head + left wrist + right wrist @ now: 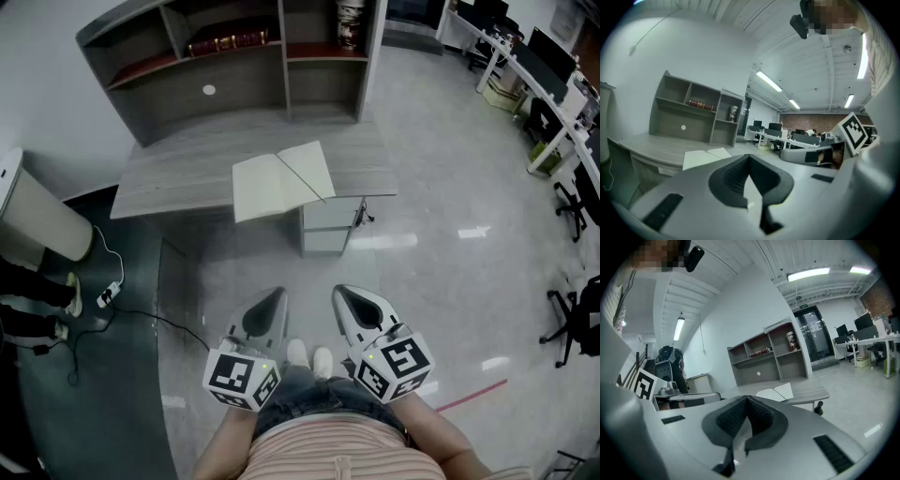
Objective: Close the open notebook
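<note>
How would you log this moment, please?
notebook: open on desk | left tool: shut, empty | right tool: shut, empty | contact: none

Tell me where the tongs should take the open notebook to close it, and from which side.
Grip the free outer edge of the right page of the notebook, coming from the right with the right tongs. That page stands tilted up off the desk, so a jaw can likely slide under it.
</note>
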